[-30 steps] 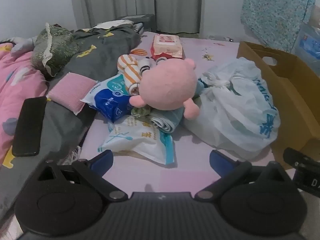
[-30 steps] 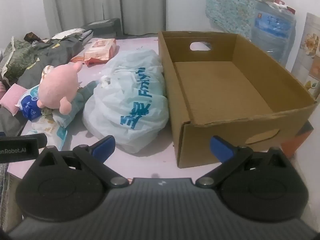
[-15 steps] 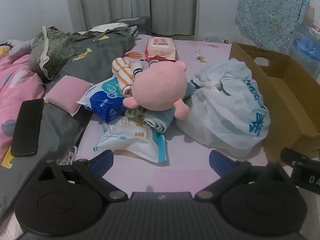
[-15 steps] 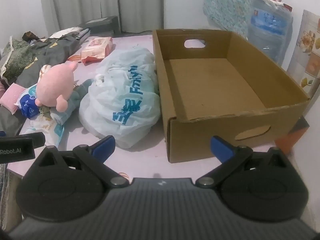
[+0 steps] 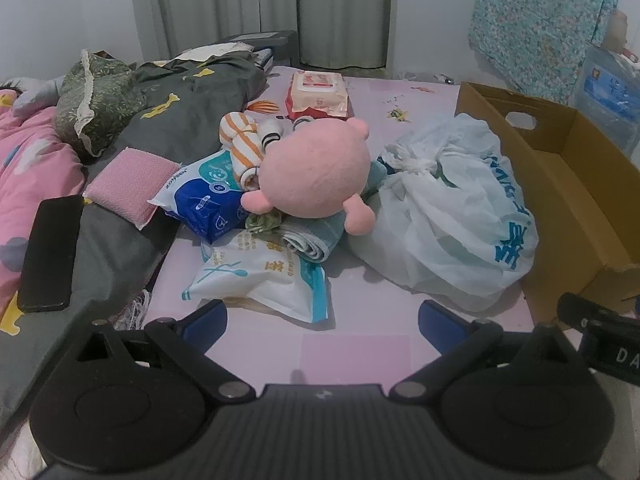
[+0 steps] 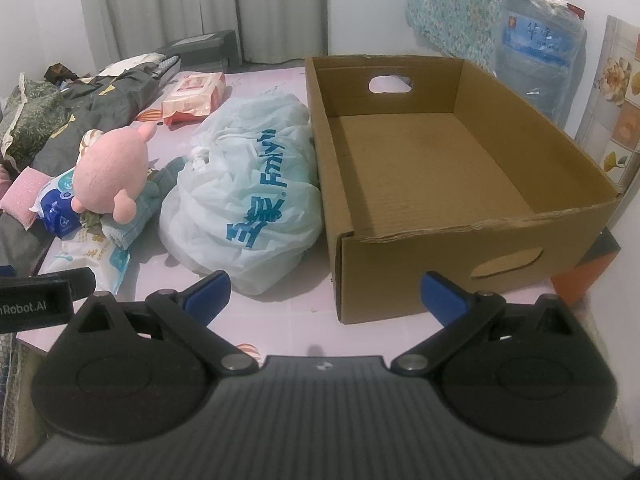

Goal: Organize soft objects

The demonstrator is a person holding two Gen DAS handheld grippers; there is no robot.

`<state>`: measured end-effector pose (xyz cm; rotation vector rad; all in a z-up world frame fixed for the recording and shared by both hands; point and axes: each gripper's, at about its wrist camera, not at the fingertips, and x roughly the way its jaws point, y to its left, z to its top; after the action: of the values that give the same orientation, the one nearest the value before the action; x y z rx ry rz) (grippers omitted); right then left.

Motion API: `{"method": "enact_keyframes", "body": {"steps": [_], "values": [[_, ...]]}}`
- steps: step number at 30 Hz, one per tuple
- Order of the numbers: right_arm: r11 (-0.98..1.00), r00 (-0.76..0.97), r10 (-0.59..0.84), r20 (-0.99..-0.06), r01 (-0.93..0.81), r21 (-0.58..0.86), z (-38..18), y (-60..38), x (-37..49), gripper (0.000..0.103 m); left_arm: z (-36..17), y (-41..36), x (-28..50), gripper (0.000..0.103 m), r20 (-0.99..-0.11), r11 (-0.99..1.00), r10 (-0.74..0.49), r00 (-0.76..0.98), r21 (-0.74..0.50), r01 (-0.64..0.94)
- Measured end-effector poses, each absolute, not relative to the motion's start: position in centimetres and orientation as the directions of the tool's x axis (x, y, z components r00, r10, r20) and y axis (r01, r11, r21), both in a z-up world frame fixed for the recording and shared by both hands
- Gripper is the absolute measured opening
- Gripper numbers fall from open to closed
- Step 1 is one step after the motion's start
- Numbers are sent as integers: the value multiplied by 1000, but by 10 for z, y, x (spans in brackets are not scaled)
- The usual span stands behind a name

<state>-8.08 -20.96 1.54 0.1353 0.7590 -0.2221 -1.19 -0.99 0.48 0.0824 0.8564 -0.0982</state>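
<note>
Plush toy [image 5: 316, 172] beyond spread hand-held gripper [image 5: 322, 314]

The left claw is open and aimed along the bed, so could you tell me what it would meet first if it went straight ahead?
Most likely the white wipes packet, which lies nearest, between the open left claw fingers' line. Behind it sit the rolled towel and pink plush toy. Depth is uncertain.

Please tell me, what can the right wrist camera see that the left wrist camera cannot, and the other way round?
Only the right wrist view shows the whole bare floor of the cardboard box and its near handle cutout. Only the left wrist view shows the black phone on the grey blanket and the striped socks. Both show the pink plush toy, the white plastic bag, the red-and-white wipes pack, and an open, empty gripper.
</note>
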Motion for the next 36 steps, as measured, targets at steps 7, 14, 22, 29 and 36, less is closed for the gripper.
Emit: {"method": "enact_keyframes", "body": {"steps": [7, 14, 22, 29, 36], "values": [[967, 697, -158, -699, 252, 33, 15, -208, -79, 102, 3, -9, -11, 102, -759, 992, -57, 648, 27, 120], [968, 697, -155, -700, 248, 32, 15, -207, -78, 102, 3, -8, -11, 102, -756, 993, -47, 653, 33, 110], [972, 698, -146, -701, 233, 30, 16, -204, -74, 102, 4, -5, -10, 102, -756, 995, -31, 654, 40, 93], [973, 697, -138, -704, 228, 36, 14, -203, -70, 102, 2, -5, -8, 102, -759, 995, -24, 650, 46, 89], [973, 694, -135, -707, 227, 36, 13, -202, -67, 102, 0, -4, -8, 102, -762, 995, -23, 647, 45, 88]]}}
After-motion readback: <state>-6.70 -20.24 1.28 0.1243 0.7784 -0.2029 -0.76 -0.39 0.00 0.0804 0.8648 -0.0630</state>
